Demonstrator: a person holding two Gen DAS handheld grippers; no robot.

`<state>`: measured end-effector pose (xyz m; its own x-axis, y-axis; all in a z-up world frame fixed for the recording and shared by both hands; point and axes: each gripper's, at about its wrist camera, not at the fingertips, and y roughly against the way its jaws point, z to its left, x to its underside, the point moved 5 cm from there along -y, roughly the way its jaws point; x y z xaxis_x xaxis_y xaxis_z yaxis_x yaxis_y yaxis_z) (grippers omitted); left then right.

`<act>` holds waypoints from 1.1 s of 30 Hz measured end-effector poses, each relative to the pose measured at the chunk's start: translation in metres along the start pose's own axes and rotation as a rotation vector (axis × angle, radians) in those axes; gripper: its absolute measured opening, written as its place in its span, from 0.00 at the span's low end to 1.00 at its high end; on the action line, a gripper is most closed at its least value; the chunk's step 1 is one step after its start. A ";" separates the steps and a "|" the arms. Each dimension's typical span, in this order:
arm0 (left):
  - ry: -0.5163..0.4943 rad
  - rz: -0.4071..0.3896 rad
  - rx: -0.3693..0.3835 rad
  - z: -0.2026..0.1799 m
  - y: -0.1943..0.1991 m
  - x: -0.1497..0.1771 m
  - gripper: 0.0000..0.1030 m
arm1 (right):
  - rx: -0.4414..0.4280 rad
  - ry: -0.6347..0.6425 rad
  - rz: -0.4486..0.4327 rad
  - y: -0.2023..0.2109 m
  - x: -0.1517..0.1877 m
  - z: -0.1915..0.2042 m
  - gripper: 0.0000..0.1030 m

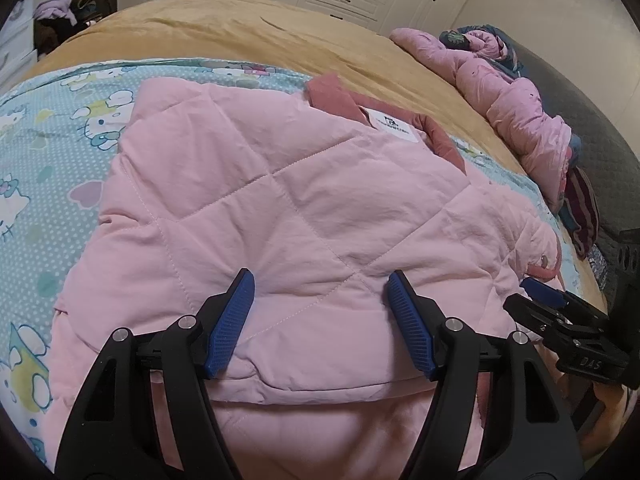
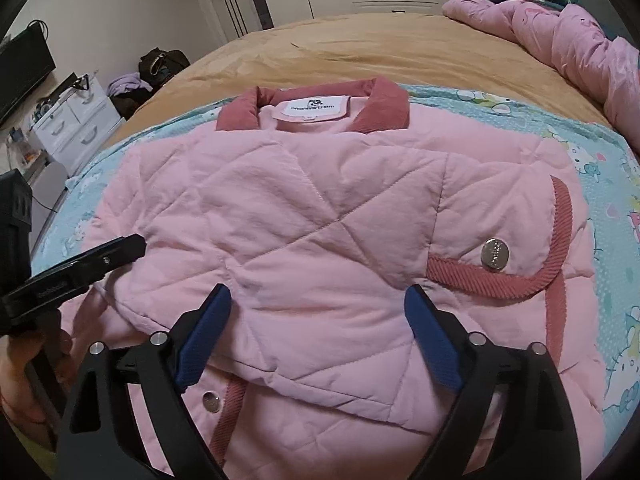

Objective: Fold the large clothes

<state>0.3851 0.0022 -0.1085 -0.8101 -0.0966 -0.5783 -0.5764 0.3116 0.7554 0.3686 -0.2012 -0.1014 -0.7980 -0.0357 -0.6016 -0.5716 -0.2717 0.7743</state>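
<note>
Pink quilted jacket with a corduroy collar lies folded into a compact block on the cartoon-print blue sheet, over a tan bedspread. One jacket, two claws. The left gripper and the right gripper both hover spread apart above its near edge, pinching nothing. The bottom fold looks done and let go; I'd judge the next move calls for smoothing the block or lifting it away by both sides.
</note>
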 end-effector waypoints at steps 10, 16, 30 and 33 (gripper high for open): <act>-0.002 0.007 0.024 -0.010 0.011 -0.002 0.83 | -0.032 -0.060 -0.043 0.020 -0.007 -0.006 0.96; -0.026 -0.002 -0.008 -0.017 0.022 -0.006 0.91 | -0.038 -0.100 -0.074 0.032 -0.011 -0.015 0.96; -0.038 -0.046 -0.046 -0.028 0.045 -0.016 0.91 | -0.047 -0.099 -0.125 0.055 -0.017 -0.011 0.96; -0.032 -0.059 -0.041 -0.031 0.051 -0.018 0.91 | -0.051 -0.097 -0.138 0.061 -0.018 -0.009 0.96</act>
<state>0.3667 -0.0094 -0.0503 -0.7710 -0.0827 -0.6314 -0.6276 0.2673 0.7312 0.3498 -0.2261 -0.0455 -0.7288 0.0974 -0.6777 -0.6684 -0.3161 0.6733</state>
